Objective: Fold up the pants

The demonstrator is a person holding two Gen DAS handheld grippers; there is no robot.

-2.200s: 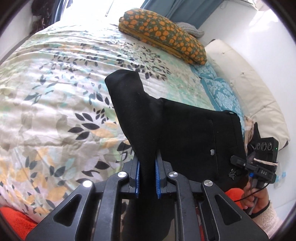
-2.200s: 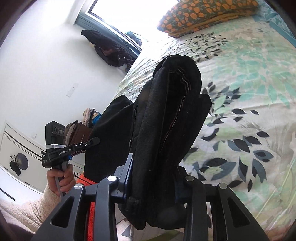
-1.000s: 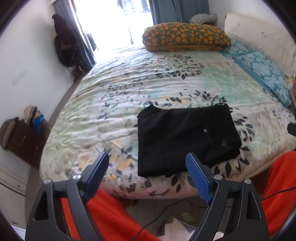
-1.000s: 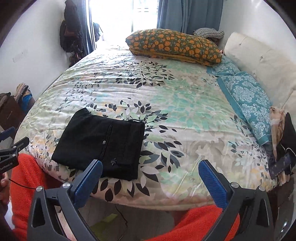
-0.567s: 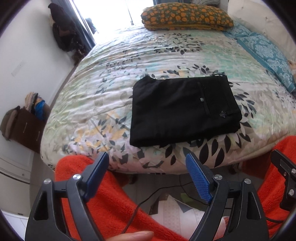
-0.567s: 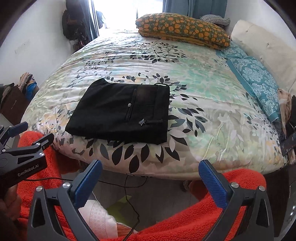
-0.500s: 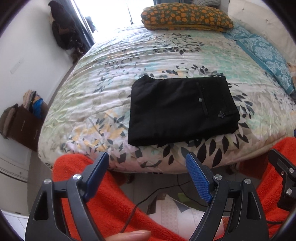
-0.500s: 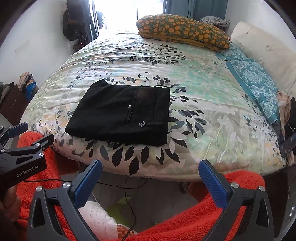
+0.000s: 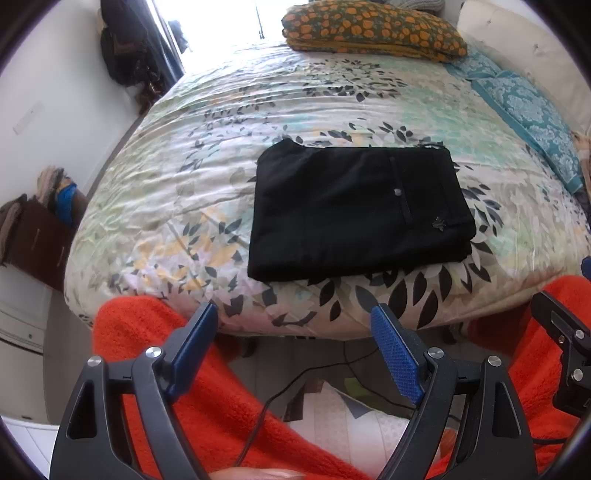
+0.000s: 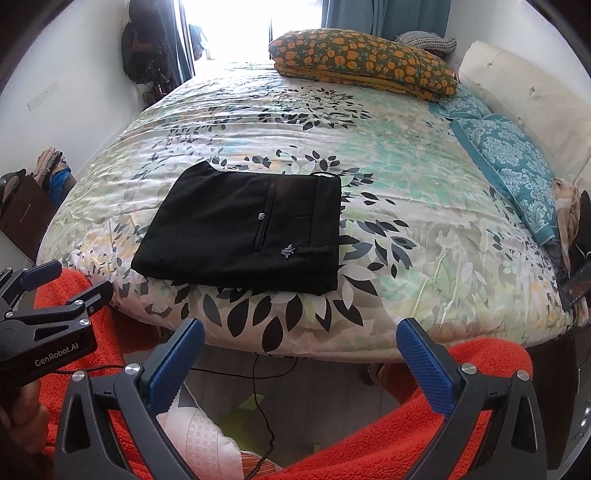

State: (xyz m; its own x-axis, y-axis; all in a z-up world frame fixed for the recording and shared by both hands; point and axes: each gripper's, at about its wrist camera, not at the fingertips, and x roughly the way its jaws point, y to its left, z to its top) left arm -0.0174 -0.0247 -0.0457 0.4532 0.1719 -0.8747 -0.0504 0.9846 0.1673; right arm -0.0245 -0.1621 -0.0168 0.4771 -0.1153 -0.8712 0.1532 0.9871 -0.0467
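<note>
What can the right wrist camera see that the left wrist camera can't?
Only the right wrist view shows the blue curtains, a dark device at the bed's right edge, and the left tool from the side.

Only the left wrist view shows a fingertip at the bottom edge and part of the right tool.

Both show the folded black pants lying flat on the leafy bedspread, the orange flowered pillow, the teal pillow, and open blue-padded tools holding nothing.

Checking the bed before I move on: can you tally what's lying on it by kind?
Folded black pants: 1
Orange-patterned pillow: 1
Teal patterned pillows: 2, as far as I can tell
Grey knitted item behind the orange pillow: 1
Total: 5
</note>
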